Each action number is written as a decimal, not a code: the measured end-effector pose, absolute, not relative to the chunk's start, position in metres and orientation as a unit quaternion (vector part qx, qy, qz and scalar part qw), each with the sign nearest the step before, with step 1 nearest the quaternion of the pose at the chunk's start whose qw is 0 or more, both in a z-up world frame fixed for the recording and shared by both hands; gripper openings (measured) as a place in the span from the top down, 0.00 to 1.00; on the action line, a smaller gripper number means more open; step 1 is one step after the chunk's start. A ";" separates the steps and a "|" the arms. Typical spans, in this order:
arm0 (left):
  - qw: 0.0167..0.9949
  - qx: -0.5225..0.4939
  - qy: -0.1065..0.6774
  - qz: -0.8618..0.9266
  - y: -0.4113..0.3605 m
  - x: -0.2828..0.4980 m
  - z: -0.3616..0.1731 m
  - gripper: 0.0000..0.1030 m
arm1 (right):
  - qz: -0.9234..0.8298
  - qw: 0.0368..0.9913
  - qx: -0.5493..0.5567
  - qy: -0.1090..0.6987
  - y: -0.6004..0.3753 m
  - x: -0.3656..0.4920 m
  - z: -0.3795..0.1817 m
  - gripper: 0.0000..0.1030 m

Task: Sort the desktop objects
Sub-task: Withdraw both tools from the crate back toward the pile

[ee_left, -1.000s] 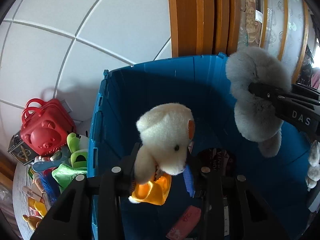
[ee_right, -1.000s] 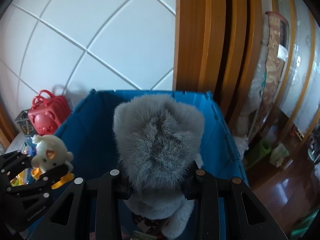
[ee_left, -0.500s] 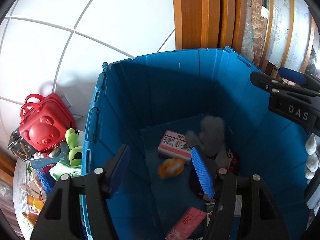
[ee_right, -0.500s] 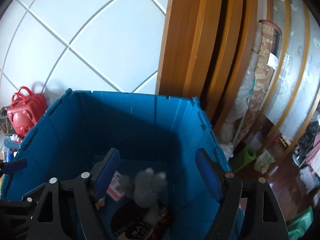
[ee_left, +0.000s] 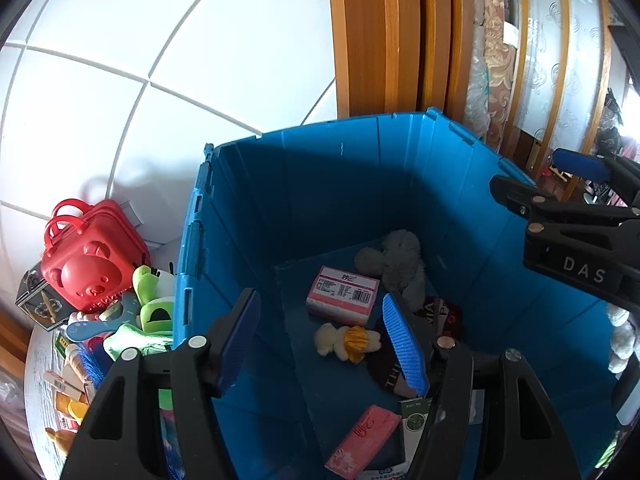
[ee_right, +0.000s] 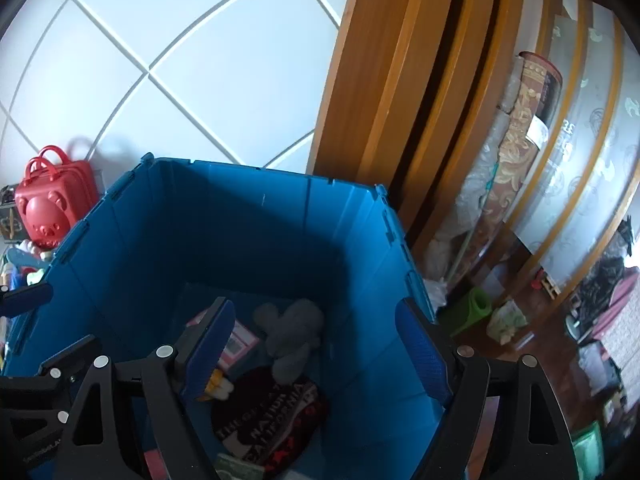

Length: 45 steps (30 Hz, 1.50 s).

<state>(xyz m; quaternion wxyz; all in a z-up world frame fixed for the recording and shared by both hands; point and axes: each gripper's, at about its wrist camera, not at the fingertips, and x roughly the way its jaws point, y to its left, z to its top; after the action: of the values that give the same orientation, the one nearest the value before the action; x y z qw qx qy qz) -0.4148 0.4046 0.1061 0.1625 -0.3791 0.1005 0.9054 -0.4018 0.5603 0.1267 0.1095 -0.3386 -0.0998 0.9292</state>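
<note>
A deep blue bin holds a grey plush toy, a white plush bear with an orange bib, a pink box, a red packet and a dark round cloth. My left gripper is open and empty above the bin's left side. My right gripper is open and empty above the bin, and shows at the right edge of the left wrist view.
A red bear-shaped case, green plush toys and several small items lie on the table left of the bin. A white tiled wall stands behind. A wooden door frame and floor clutter lie to the right.
Both grippers opened and let go: the white bear and the grey plush dropped into the bin and now lie on its floor. Both grippers have lifted slightly.
</note>
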 end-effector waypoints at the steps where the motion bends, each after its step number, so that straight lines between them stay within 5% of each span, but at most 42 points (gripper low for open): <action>1: 0.164 -0.376 0.099 0.907 0.403 -0.410 0.109 0.39 | 0.929 0.110 -0.337 -0.102 0.559 -0.398 0.129 0.19; 14: 0.201 -0.335 0.083 0.917 0.383 -0.330 0.128 0.27 | 0.929 0.089 -0.343 -0.109 0.548 -0.321 0.138 0.01; 31: 0.183 -0.243 0.048 0.951 0.332 -0.232 0.128 0.26 | 0.950 0.075 -0.294 -0.068 0.530 -0.210 0.107 0.00; 45: 0.102 -0.213 0.028 0.971 0.206 -0.209 0.125 0.26 | 0.966 0.012 -0.245 -0.084 0.400 -0.194 0.114 0.00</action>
<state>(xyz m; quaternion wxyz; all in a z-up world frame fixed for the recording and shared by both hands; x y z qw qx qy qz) -0.2089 0.2055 0.1254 0.1021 -0.2127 0.0283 0.9714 -0.1939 0.4004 0.1135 0.0124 -0.2449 -0.0841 0.9658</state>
